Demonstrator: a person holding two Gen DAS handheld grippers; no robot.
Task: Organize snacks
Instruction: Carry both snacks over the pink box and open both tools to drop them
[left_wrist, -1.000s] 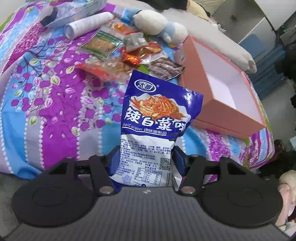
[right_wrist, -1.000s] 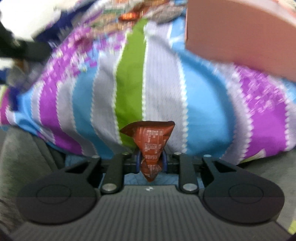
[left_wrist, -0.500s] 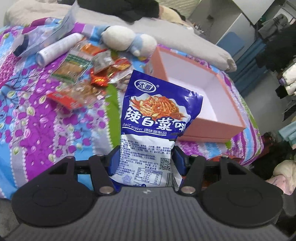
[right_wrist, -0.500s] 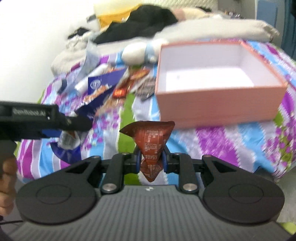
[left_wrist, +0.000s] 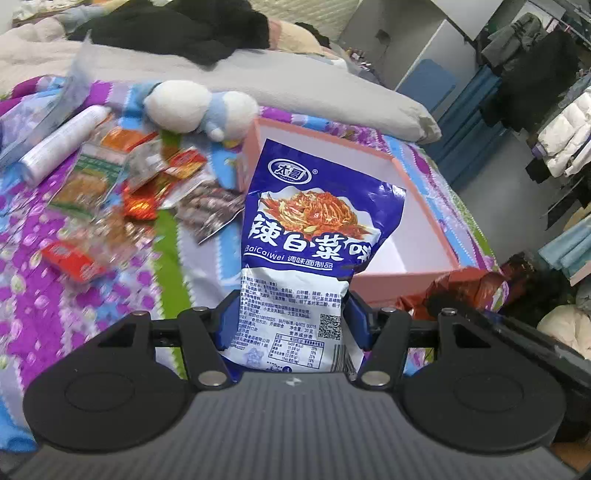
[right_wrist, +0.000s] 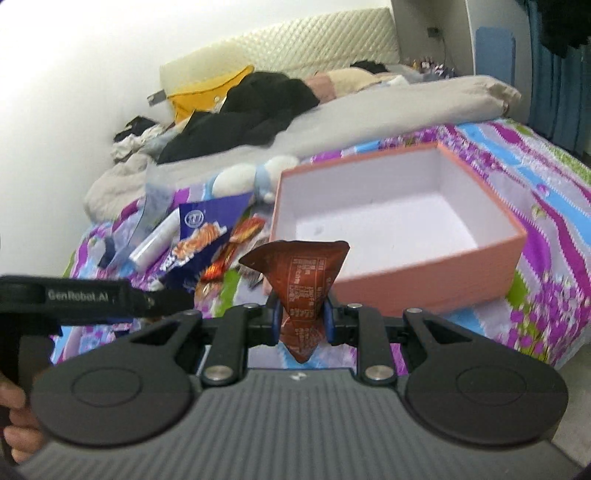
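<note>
My left gripper (left_wrist: 291, 325) is shut on a blue and white snack bag (left_wrist: 314, 236), held upright in front of the open pink box (left_wrist: 428, 218). My right gripper (right_wrist: 301, 321) is shut on a small brown snack packet (right_wrist: 303, 280), just short of the pink box's (right_wrist: 436, 273) near left corner. The box is white inside and holds nothing. Several loose snack packets (left_wrist: 147, 184) lie on the floral bedspread left of the box. The left gripper and its blue bag (right_wrist: 199, 240) show at the left of the right wrist view.
A white and blue plush toy (left_wrist: 199, 107) lies behind the snacks. A white tube (left_wrist: 62, 144) and a clear bag lie at far left. Grey bedding and dark clothes (right_wrist: 243, 110) fill the back of the bed. The bed edge drops off to the right.
Both grippers rose and moved toward the pink box with their packets still held. The box now sits closer and its inside shows in both views.
</note>
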